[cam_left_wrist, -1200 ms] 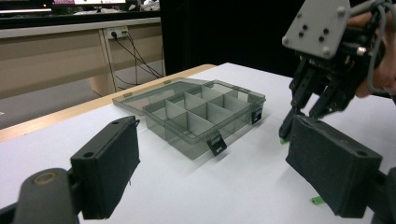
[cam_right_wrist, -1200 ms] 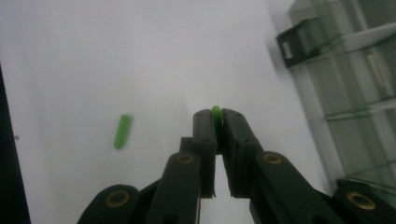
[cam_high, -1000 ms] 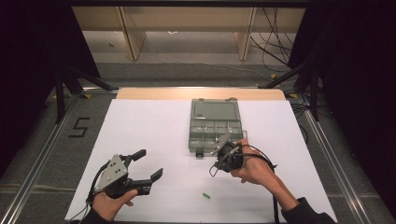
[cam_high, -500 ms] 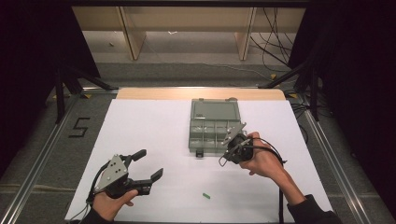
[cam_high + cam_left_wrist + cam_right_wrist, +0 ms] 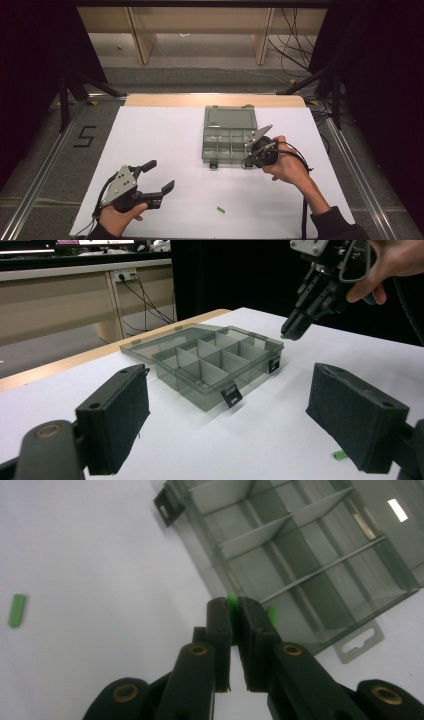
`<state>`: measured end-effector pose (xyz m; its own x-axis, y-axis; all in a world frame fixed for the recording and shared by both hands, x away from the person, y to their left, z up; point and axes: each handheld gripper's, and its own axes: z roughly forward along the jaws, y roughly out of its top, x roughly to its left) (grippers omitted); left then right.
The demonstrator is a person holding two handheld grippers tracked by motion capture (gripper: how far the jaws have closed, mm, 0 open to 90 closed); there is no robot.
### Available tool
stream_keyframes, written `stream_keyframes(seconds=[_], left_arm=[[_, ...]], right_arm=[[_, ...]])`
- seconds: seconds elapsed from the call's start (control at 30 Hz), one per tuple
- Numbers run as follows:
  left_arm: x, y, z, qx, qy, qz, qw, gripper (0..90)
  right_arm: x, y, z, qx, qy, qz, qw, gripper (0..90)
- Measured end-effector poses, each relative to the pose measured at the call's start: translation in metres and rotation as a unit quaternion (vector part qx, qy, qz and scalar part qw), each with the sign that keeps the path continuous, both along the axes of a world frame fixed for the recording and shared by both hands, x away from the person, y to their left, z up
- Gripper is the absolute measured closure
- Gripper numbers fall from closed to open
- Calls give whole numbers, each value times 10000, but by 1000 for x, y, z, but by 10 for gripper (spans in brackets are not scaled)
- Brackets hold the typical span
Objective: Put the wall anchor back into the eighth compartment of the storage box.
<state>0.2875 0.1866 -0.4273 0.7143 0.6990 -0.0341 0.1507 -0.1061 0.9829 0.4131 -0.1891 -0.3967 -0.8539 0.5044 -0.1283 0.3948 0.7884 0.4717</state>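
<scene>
From the high view I see a white table [image 5: 165,145] with an open, grey see-through compartment box [image 5: 227,142] lying on it toward the far middle, its lid folded back flat behind it; my right gripper [image 5: 248,159] sits at the box's near right corner, held in a hand [image 5: 287,167] that comes in from the lower right; in the right gripper view its two black jaws are pressed nearly together and pinch a small green piece [image 5: 231,600], whose tip pokes out just above the pads, right over the near edge of the box [image 5: 310,565]; the left gripper view shows that same gripper [image 5: 291,331] tilted down with a speck of green at its tip, just beside the box's corner; my left gripper [image 5: 159,176] rests low at the near left of the table, well apart from the box, its jaws standing wide with nothing between them; a second green piece [image 5: 220,210] lies loose on the table near the front edge, between the two hands; the box's compartments look empty as far as I can tell.
</scene>
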Motion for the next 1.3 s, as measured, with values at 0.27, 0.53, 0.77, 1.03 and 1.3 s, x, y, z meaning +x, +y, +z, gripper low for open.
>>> stream_keyframes(seconds=[0.27,0.53,0.77,1.03,1.3], left_arm=[[0,0,0,-18,18,10,10000,160],[0,-1,-1,-33,36,21,10000,160],[0,-1,-1,-6,21,10,10000,161],[1,-1,-1,-69,-7,-24,10000,160],[0,-1,-1,-21,27,10,10000,160]], right_arm=[[12,-3,3,28,-58,-136,9999,846],[21,-7,-1,25,-35,-241,9997,846],[32,-10,-7,37,-96,-338,9994,846],[42,-11,-10,17,-134,-451,9989,846],[49,-11,-15,-26,-69,-531,9986,846]])
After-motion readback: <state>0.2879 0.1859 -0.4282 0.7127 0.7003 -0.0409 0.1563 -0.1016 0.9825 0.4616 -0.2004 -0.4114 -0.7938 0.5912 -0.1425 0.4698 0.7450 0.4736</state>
